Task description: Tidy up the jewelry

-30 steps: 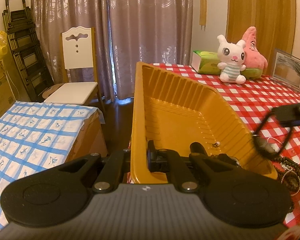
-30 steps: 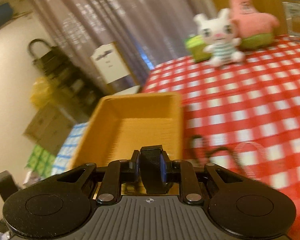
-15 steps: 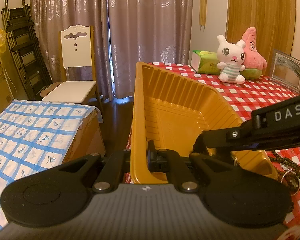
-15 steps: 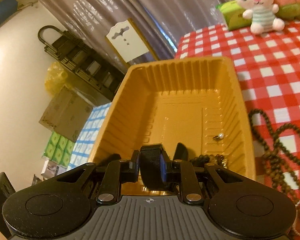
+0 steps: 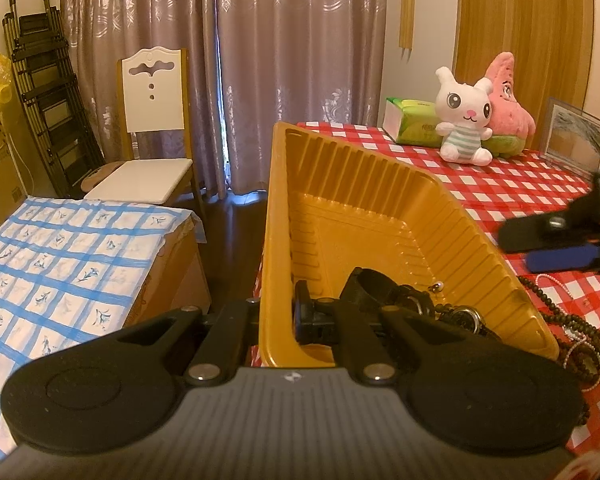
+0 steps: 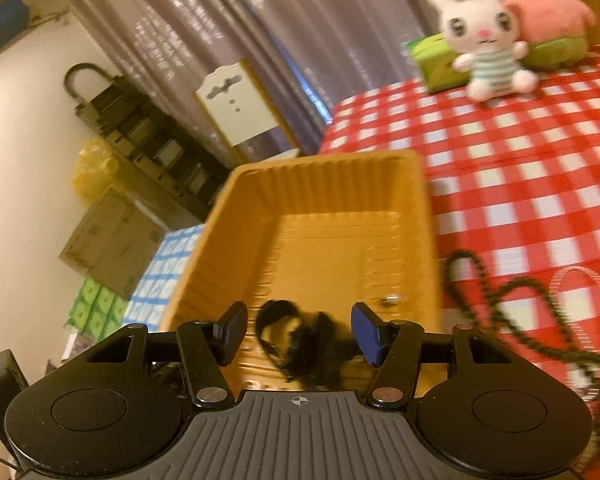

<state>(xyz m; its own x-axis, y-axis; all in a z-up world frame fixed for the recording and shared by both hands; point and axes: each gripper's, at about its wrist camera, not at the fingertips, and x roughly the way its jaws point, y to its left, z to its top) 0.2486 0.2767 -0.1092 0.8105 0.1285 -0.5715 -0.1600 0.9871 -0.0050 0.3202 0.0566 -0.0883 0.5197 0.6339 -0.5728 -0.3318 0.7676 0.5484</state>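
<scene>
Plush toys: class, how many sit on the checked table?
2. A white rabbit sits at the far end of the table; a pink star toy leans right behind it. Others may lie out of view.

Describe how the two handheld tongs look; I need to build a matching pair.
Both share a grey ribbed body with a small crosshair mark, two round black discs and black linkage arms with silver pivot screws. The right tongs carry flat blue-faced pads. The left tongs look all black from their own camera.
</scene>
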